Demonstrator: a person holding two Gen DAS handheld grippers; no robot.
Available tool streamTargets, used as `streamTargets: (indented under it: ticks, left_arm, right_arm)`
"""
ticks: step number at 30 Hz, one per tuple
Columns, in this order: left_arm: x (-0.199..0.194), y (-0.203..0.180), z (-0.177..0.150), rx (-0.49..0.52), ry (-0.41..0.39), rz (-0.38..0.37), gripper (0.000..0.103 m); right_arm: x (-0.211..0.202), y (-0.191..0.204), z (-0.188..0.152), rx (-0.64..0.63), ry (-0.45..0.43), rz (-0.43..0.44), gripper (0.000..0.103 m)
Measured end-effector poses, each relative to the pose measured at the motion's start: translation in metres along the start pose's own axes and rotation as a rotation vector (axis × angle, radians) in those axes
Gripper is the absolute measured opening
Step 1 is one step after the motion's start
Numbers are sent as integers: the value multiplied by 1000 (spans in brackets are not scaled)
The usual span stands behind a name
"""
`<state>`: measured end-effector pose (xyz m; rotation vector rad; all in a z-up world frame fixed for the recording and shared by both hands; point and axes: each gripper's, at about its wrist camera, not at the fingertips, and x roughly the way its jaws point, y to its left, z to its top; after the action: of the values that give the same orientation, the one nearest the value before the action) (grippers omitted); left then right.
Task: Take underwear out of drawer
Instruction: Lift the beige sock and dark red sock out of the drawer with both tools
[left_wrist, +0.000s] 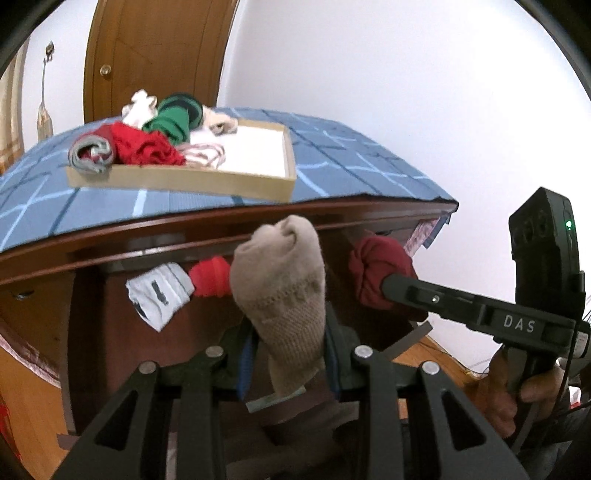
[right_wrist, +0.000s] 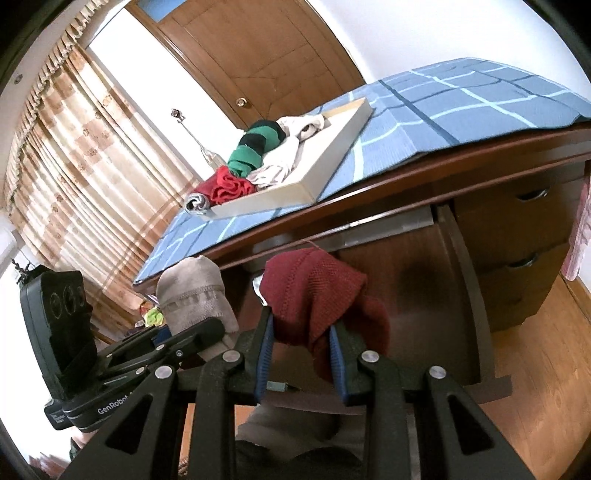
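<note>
Below the lip of the tabletop (left_wrist: 155, 236), in front of the open drawer (right_wrist: 399, 280), both tools are loaded. The left tool (left_wrist: 288, 354) is clamped on a rolled beige garment (left_wrist: 280, 280), whose bulk stands up above the pads. The right tool (right_wrist: 303, 350) is clamped on a dark red knitted piece (right_wrist: 314, 291), which droops over its blue pads (right_wrist: 264, 354). Two more items, a white and grey printed roll (left_wrist: 159, 291) and a bright red roll (left_wrist: 210, 277), show at the drawer's mouth, so by my reckoning the job is partway through.

Up on the blue checked cloth (left_wrist: 332, 147) sits a shallow cardboard tray (left_wrist: 258, 184) already holding a red bundle (left_wrist: 147, 147), a green and black roll (left_wrist: 173, 118), a grey roll (left_wrist: 90, 153) and pale pieces; its near-right part is bare.

The step in hand looks like carrying both pieces up to that tray. To do it well, I would keep both grips firm, clear the desk edge before moving forward, and keep the two tools apart so the hanging red cloth does not snag on the drawer rail. Lower each piece over the bare part of the tray before letting go, so nothing rolls off the heap.
</note>
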<state>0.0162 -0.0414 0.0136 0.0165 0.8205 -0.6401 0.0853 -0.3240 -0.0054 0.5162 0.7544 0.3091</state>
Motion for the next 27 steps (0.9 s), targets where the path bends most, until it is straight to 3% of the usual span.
streamTargets:
  ticks: [27]
  left_arm:
    - [-27, -22, 58, 132, -163, 29, 30]
  right_arm:
    - [-31, 44, 64, -81, -181, 31, 30]
